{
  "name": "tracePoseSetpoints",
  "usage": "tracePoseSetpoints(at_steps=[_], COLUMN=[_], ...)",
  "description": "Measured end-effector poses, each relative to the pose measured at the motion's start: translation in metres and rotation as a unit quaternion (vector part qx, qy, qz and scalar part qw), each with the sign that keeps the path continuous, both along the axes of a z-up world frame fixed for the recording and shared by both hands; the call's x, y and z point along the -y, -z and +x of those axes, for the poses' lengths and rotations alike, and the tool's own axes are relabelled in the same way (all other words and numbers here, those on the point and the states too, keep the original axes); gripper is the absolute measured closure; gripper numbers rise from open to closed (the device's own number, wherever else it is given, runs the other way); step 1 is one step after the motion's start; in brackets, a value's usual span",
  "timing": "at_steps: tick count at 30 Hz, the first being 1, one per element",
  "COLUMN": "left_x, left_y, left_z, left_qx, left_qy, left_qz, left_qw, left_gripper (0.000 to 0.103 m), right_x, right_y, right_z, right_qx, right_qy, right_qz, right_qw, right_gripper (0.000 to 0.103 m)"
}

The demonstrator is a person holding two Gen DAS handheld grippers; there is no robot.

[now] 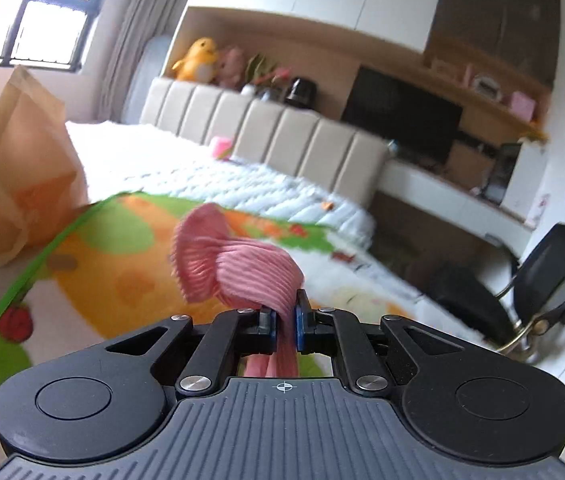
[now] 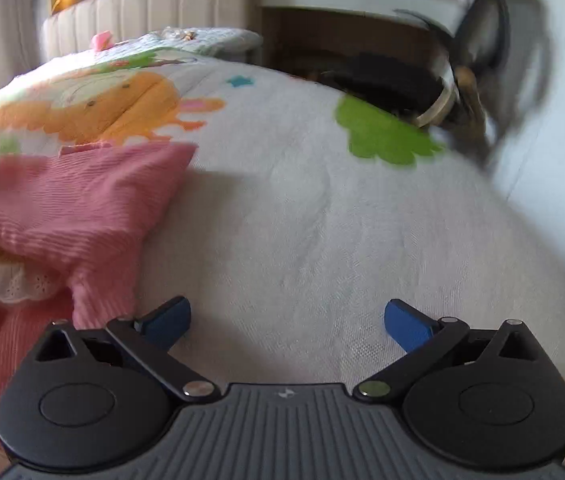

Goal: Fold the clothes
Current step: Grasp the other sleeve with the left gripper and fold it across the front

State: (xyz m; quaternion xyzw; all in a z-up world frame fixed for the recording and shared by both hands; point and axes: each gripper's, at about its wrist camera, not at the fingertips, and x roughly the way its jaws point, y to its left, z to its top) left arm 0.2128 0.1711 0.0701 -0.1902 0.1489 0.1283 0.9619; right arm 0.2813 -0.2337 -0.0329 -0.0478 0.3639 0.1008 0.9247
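Note:
A pink ribbed garment [image 1: 234,268] is pinched in my left gripper [image 1: 284,330], which is shut on a bunched fold and holds it above the bed. In the right wrist view the same pink garment [image 2: 70,208] lies at the left on the cartoon-print blanket [image 2: 302,220], with a white lace trim [image 2: 6,280] showing under it. My right gripper [image 2: 286,322] is open and empty over bare blanket, just right of the garment's edge.
A brown paper bag [image 1: 22,160] stands at the left on the bed. A padded headboard [image 1: 274,136] with plush toys [image 1: 198,60] runs behind. A desk with a monitor [image 1: 402,112] and an office chair [image 1: 554,272] lie to the right.

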Motion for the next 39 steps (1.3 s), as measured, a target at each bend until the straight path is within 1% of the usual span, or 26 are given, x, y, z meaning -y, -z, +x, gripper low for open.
tracePoseSetpoints(at_steps=[1, 5, 6, 7, 8, 10, 11, 12, 13, 14, 15, 16, 18, 21, 23, 25, 26, 27, 29, 30, 31, 33, 35, 37, 38, 39], left_x=[-0.002, -0.018, -0.023, -0.027, -0.031, -0.040, -0.045, -0.049, -0.053, -0.056, -0.060, -0.064, -0.073, -0.081, -0.082, -0.080, -0.079, -0.077, -0.070, -0.065, -0.060, -0.043, -0.021, 0.010, 0.025, 0.041], left_y=[0.000, 0.009, 0.013, 0.016, 0.018, 0.023, 0.025, 0.027, 0.028, 0.029, 0.031, 0.032, 0.035, 0.039, 0.041, 0.040, 0.039, 0.037, 0.031, 0.028, 0.024, 0.018, 0.012, 0.008, 0.010, 0.016], left_z=[-0.003, -0.013, -0.014, -0.014, -0.016, -0.022, -0.024, -0.027, -0.029, -0.031, -0.033, -0.034, -0.036, -0.033, -0.031, -0.029, -0.029, -0.028, -0.027, -0.026, -0.025, -0.018, -0.010, 0.003, 0.009, 0.014], left_qx=[0.004, 0.006, 0.006, 0.007, 0.008, 0.012, 0.014, 0.015, 0.016, 0.017, 0.019, 0.020, 0.023, 0.025, 0.022, 0.020, 0.020, 0.020, 0.020, 0.020, 0.021, 0.023, 0.027, 0.032, 0.027, 0.011], left_qy=[0.000, -0.005, -0.004, -0.001, 0.002, 0.009, 0.014, 0.019, 0.023, 0.027, 0.028, 0.030, 0.031, 0.026, 0.026, 0.029, 0.029, 0.029, 0.030, 0.030, 0.031, 0.044, 0.065, 0.107, 0.137, 0.175], left_qz=[-0.008, -0.042, -0.052, -0.064, -0.072, -0.086, -0.093, -0.098, -0.103, -0.107, -0.111, -0.116, -0.128, -0.142, -0.145, -0.144, -0.143, -0.140, -0.131, -0.125, -0.119, -0.113, -0.110, -0.113, -0.118, -0.126], left_qw=[1.0000, 0.9991, 0.9986, 0.9979, 0.9973, 0.9961, 0.9955, 0.9949, 0.9943, 0.9938, 0.9932, 0.9926, 0.9910, 0.9892, 0.9888, 0.9889, 0.9891, 0.9895, 0.9908, 0.9915, 0.9922, 0.9923, 0.9914, 0.9873, 0.9832, 0.9763], left_gripper=[0.093, 0.093, 0.094, 0.093, 0.093, 0.093, 0.093, 0.093, 0.093, 0.093, 0.093, 0.093, 0.093, 0.093, 0.093, 0.093, 0.093, 0.093, 0.094, 0.093, 0.094, 0.093, 0.093, 0.093, 0.090, 0.078], right_x=[-0.011, -0.074, -0.089, -0.105, -0.121, -0.152, -0.168, -0.183, -0.199, -0.215, -0.230, -0.239, -0.228, -0.219, -0.226, -0.239, -0.241, -0.231, -0.213, -0.203, -0.194, -0.175, -0.146, -0.115, -0.104, -0.093], right_y=[-0.003, -0.008, -0.009, -0.011, -0.012, -0.015, -0.016, -0.017, -0.019, -0.020, -0.021, -0.025, -0.049, -0.069, -0.059, -0.033, -0.026, -0.033, -0.047, -0.054, -0.061, -0.075, -0.098, -0.114, -0.113, -0.112], right_z=[0.000, 0.001, 0.002, 0.002, 0.003, 0.004, 0.004, 0.004, 0.005, 0.005, 0.006, 0.008, 0.015, 0.017, 0.019, 0.018, 0.017, 0.012, 0.003, -0.002, -0.006, -0.015, -0.021, -0.023, -0.023, -0.023], right_qx=[0.005, 0.032, 0.039, 0.046, 0.053, 0.066, 0.073, 0.080, 0.086, 0.093, 0.100, 0.103, 0.106, 0.116, 0.093, 0.050, 0.039, 0.052, 0.079, 0.093, 0.106, 0.133, 0.174, 0.201, 0.202, 0.202], right_qy=[-0.013, -0.079, -0.095, -0.112, -0.128, -0.161, -0.177, -0.193, -0.209, -0.225, -0.241, -0.248, -0.223, -0.216, -0.232, -0.259, -0.269, -0.270, -0.271, -0.272, -0.272, -0.273, -0.250, -0.210, -0.194, -0.179], right_qz=[-0.019, -0.034, -0.038, -0.042, -0.045, -0.053, -0.057, -0.060, -0.064, -0.067, -0.071, -0.063, 0.012, 0.081, 0.086, 0.057, 0.050, 0.055, 0.067, 0.073, 0.078, 0.090, 0.099, 0.106, 0.107, 0.109], right_qw=[1.000, 0.996, 0.994, 0.992, 0.989, 0.983, 0.980, 0.976, 0.972, 0.968, 0.963, 0.961, 0.969, 0.966, 0.965, 0.963, 0.961, 0.960, 0.957, 0.955, 0.953, 0.949, 0.947, 0.951, 0.954, 0.957], right_gripper=[0.000, 0.000, 0.004, 0.012, 0.017, 0.036, 0.042, 0.058, 0.085, 0.097, 0.101, 0.101, 0.101, 0.101, 0.101, 0.099, 0.099, 0.097, 0.090, 0.078, 0.060, 0.043, 0.041, 0.037, 0.035, 0.033])
